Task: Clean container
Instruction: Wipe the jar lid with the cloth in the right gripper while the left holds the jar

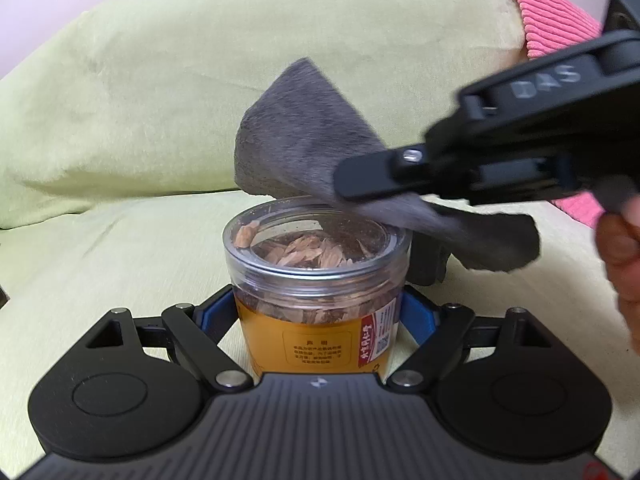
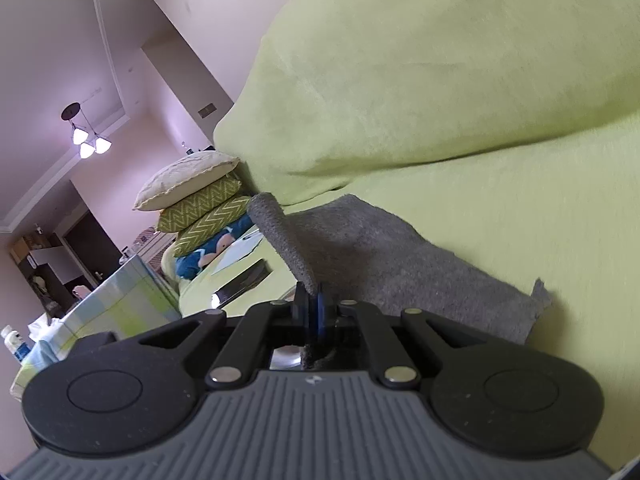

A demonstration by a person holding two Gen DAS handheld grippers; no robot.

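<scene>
Grey cloth [image 1: 296, 140] pinched in right tool [image 2: 314, 300]; left tool [image 1: 320, 312] clamps jar [image 1: 316, 280].

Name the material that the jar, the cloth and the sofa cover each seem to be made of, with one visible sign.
Jar: clear glossy plastic, probably; contents show through its ribbed wall.
Cloth: grey napped fabric, likely microfibre; it drapes softly from the right gripper.
Sofa cover: yellow-green plush textile; matte, short pile.
</scene>
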